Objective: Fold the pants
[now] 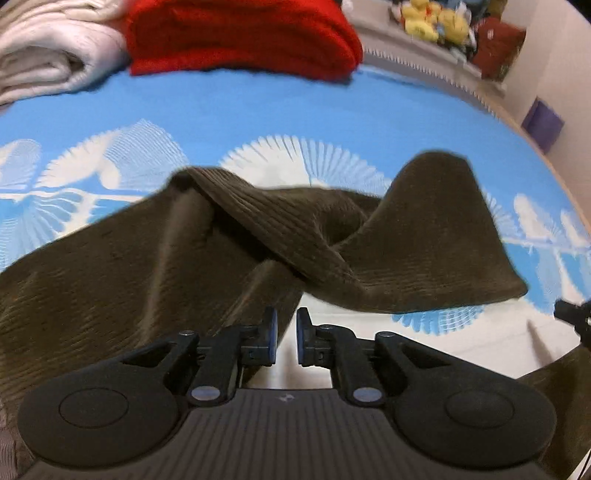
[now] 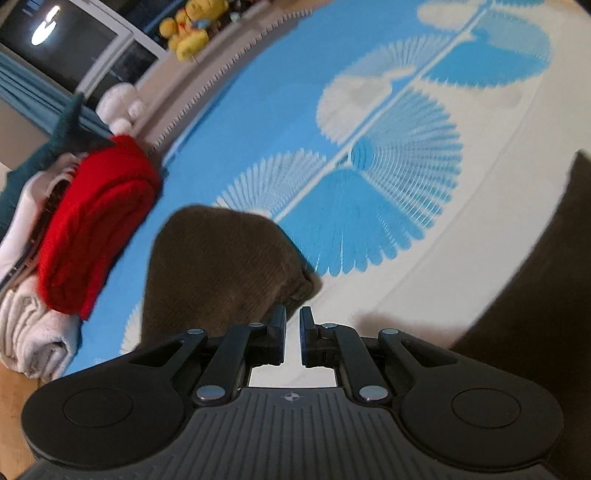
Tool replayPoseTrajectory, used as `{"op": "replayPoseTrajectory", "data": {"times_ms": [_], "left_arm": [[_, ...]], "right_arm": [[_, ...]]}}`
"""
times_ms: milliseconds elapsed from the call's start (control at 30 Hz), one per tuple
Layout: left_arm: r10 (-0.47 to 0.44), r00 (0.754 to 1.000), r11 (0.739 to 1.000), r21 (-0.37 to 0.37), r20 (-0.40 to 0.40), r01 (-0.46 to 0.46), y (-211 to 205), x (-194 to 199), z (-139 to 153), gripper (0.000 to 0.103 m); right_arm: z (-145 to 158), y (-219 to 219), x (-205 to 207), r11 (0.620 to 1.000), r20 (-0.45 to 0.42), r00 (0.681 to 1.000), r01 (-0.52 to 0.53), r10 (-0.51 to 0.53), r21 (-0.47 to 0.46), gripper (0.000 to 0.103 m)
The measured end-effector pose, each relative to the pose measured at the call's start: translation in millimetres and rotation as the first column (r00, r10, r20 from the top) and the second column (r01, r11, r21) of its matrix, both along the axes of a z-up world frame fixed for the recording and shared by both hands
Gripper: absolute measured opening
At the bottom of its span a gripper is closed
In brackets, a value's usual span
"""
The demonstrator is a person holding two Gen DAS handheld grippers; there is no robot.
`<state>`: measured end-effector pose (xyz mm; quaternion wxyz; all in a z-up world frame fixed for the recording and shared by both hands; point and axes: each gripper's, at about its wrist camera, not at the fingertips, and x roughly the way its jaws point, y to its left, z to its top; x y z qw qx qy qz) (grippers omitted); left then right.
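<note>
Dark brown corduroy pants point(image 1: 229, 251) lie crumpled on a blue and white patterned mat point(image 1: 258, 118), their legs twisted across each other. My left gripper point(image 1: 287, 334) hovers at the near edge of the fabric, jaws a narrow gap apart and empty. In the right wrist view a pant-leg end point(image 2: 221, 266) lies just ahead and left of my right gripper point(image 2: 292, 334), whose jaws stand a narrow gap apart with nothing between them. More brown fabric point(image 2: 546, 280) shows at the right edge.
A folded red garment point(image 1: 240, 37) and folded white cloth point(image 1: 48, 55) are stacked at the mat's far side; they also show in the right wrist view point(image 2: 96, 225). Yellow plush toys point(image 1: 432, 18) sit on a ledge behind. A window point(image 2: 74, 44) is at the back.
</note>
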<state>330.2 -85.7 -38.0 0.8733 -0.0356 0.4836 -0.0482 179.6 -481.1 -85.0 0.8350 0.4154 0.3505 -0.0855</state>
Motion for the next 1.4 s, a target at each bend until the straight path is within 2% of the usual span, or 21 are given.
{"op": "replayPoseTrajectory", "data": {"times_ms": [67, 100, 133, 200, 300, 400, 467, 533, 567, 600, 633, 767, 900, 933, 1000, 1100, 1167, 1233, 1267, 1333, 1400], "left_arm": [[-0.021, 1.000, 0.998, 0.053, -0.009, 0.022, -9, 13, -14, 0.022], [-0.037, 0.999, 0.997, 0.073, -0.022, 0.039, -12, 20, -21, 0.032], [-0.051, 0.998, 0.995, 0.083, -0.039, 0.054, -13, 26, -28, 0.047], [-0.065, 0.996, 0.992, 0.100, -0.066, 0.071, -16, 34, -41, 0.058], [-0.082, 0.992, 0.982, 0.160, -0.095, 0.097, -17, 41, -59, 0.059], [-0.097, 0.989, 0.974, 0.193, -0.111, 0.117, -18, 34, -66, 0.058], [-0.105, 0.988, 0.963, 0.237, -0.109, 0.129, -23, 34, -70, 0.056], [-0.097, 0.991, 0.959, 0.259, -0.095, 0.118, -25, 33, -71, 0.042], [-0.093, 0.992, 0.957, 0.269, -0.089, 0.114, -25, 33, -71, 0.036], [-0.091, 0.992, 0.953, 0.281, -0.085, 0.112, -26, 33, -71, 0.025], [-0.093, 0.992, 0.949, 0.294, -0.084, 0.114, -28, 33, -71, 0.016], [-0.111, 0.991, 0.941, 0.314, -0.071, 0.128, -25, 27, -66, 0.012], [-0.174, 0.983, 0.931, 0.318, -0.052, 0.181, -21, 18, -49, 0.012], [-0.224, 0.973, 0.925, 0.303, -0.060, 0.231, -21, 14, -41, 0.012], [-0.349, 0.935, 0.890, 0.290, -0.063, 0.352, -25, 2, -27, 0.012], [-0.560, 0.826, 0.791, 0.259, -0.058, 0.554, -27, -25, -7, 0.012], [-0.666, 0.742, 0.717, 0.206, -0.082, 0.666, -24, -42, -6, 0.012], [-0.744, 0.658, 0.633, 0.193, -0.113, 0.750, -24, -58, -13, 0.013], [-0.762, 0.634, 0.610, 0.186, -0.131, 0.770, -24, -62, -17, 0.014], [-0.784, 0.604, 0.586, 0.154, -0.143, 0.796, -23, -68, -20, 0.019], [-0.794, 0.599, 0.589, 0.115, -0.105, 0.800, -17, -68, -11, 0.025]], "right_arm": [[-12, 2, 18, 1.000, -0.030, 1.000, 0.008, -0.008, 0.015, 0.015], [-19, 3, 23, 0.999, -0.041, 0.999, 0.020, -0.019, 0.031, 0.020], [-25, 4, 29, 0.998, -0.054, 0.998, 0.031, -0.028, 0.052, 0.029], [-35, 6, 41, 0.994, -0.084, 0.996, 0.051, -0.043, 0.095, 0.036], [-49, 12, 56, 0.986, -0.122, 0.990, 0.081, -0.063, 0.145, 0.038], [-50, 20, 68, 0.986, -0.108, 0.991, 0.097, -0.083, 0.133, 0.038], [-48, 25, 75, 0.986, -0.093, 0.992, 0.099, -0.087, 0.136, 0.040], [-47, 29, 78, 0.986, -0.090, 0.991, 0.109, -0.098, 0.127, 0.039], [-47, 30, 78, 0.986, -0.088, 0.990, 0.118, -0.108, 0.116, 0.026], [-48, 30, 79, 0.986, -0.091, 0.989, 0.129, -0.119, 0.105, 0.016], [-49, 30, 78, 0.985, -0.090, 0.988, 0.137, -0.128, 0.102, 0.012], [-37, 21, 69, 0.981, -0.033, 0.985, 0.174, -0.172, 0.084, 0.008], [7, -3, 49, 0.951, 0.077, 0.954, 0.279, -0.291, 0.135, 0.007], [24, -10, 42, 0.938, 0.116, 0.938, 0.308, -0.327, 0.156, 0.007], [59, -26, 27, 0.915, 0.211, 0.896, 0.356, -0.392, 0.188, 0.007], [107, -42, 13, 0.899, 0.338, 0.835, 0.423, -0.435, 0.112, 0.007], [115, -51, 16, 0.882, 0.370, 0.810, 0.467, -0.455, 0.062, 0.010], [102, -59, 28, 0.874, 0.333, 0.822, 0.485, -0.463, 0.018, 0.016], [93, -61, 33, 0.867, 0.296, 0.827, 0.498, -0.479, 0.013, 0.020], [73, -64, 40, 0.870, 0.257, 0.841, 0.493, -0.476, -0.001, 0.022], [65, -66, 46, 0.880, 0.223, 0.864, 0.472, -0.452, -0.048, 0.024]]}}
